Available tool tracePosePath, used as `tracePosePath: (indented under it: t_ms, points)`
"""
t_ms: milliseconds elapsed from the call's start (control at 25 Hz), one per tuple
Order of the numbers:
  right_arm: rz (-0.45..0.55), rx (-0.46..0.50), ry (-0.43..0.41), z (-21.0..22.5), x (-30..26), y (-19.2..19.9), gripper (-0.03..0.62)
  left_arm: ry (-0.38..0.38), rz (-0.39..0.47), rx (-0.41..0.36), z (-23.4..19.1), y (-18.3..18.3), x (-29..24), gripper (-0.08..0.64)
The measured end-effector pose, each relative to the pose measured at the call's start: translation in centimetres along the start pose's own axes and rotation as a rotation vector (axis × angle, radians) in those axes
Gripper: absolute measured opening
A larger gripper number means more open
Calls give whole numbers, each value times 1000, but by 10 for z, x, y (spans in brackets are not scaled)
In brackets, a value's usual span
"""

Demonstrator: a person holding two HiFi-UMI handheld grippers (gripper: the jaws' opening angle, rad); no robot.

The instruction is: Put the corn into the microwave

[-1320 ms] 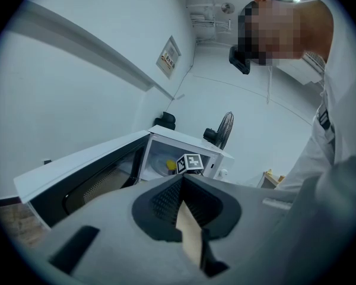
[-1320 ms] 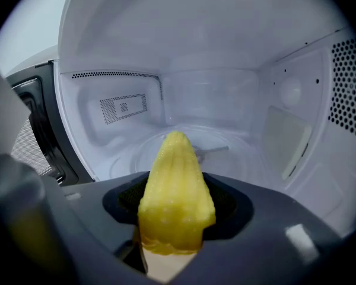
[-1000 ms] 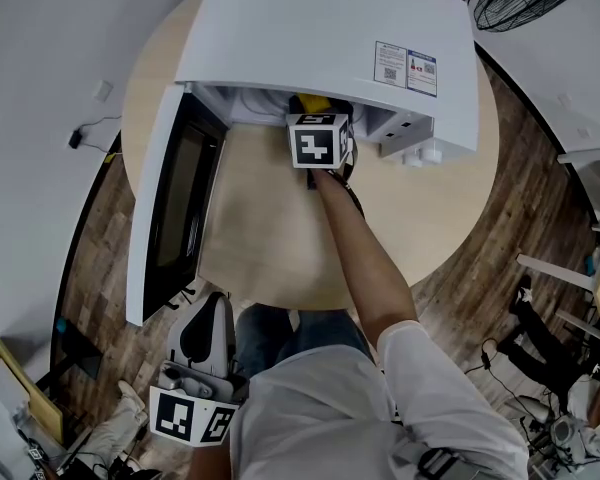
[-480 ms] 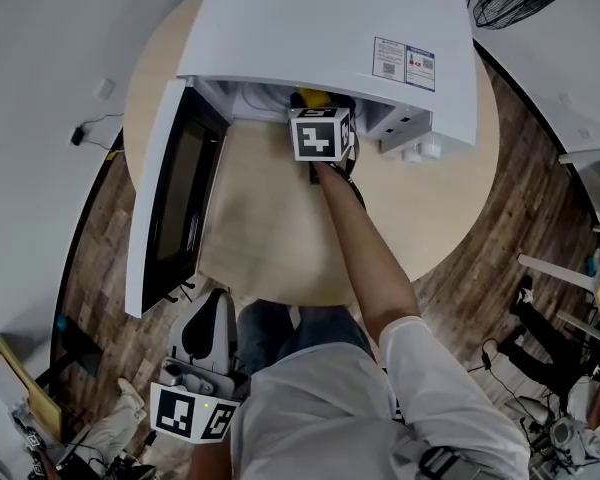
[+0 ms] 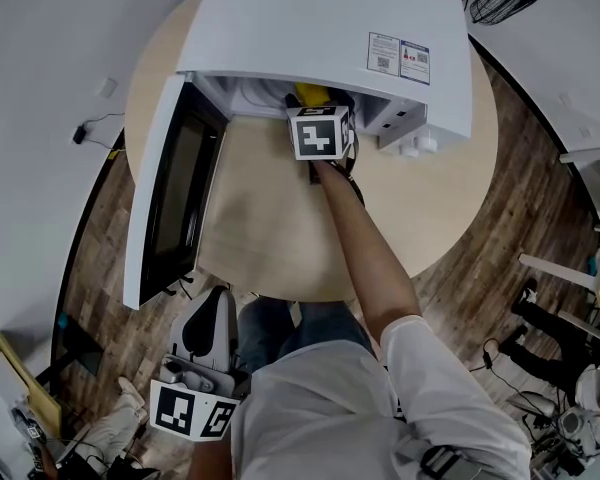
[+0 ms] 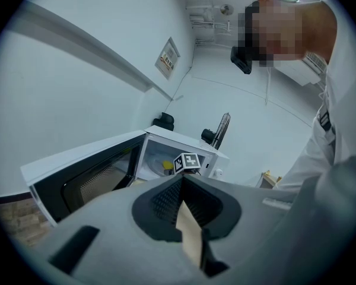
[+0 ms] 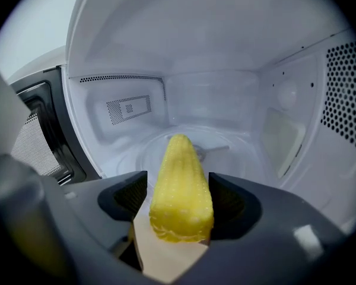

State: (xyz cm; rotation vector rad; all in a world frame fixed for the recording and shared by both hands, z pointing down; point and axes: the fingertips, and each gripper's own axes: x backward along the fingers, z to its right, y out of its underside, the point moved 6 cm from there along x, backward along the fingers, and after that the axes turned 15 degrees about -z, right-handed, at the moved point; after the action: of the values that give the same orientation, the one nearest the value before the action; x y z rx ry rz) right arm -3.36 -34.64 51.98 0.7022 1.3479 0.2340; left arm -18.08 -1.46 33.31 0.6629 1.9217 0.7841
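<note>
Reaching into the one open microwave (image 5: 320, 28) with one corn (image 7: 181, 189).
The right gripper (image 7: 179, 186) has jaws that have just been opening, now wide, the corn unsqueezed between them above the microwave's turntable (image 7: 225, 147). The left gripper (image 6: 182, 183), well back from the microwave and off the desk (image 5: 270, 218), has its jaws closed on nothing.

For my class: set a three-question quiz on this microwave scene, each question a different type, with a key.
1. True or false: the left gripper is inside the microwave.
2. What lies between the right gripper's jaws? A) corn B) a cup C) nothing
3. Fill in: the microwave's door stands ___.
Key: 1 false. 2 A; those jaws have just been opening, corn between them. 3 open.
</note>
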Motion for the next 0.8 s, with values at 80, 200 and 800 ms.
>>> tracePosePath:
  t_ms: [80,200,800]
  points:
    - [3,-3,2,2,3,1,336,0,2,-3,1,0,1,-3]
    - [7,-10,-13,3,7,3,334,1,7,-2,4,1,2,-2]
    - [56,9,-23,-2,37,10,301,25,24,-22,17,-4,5,-3]
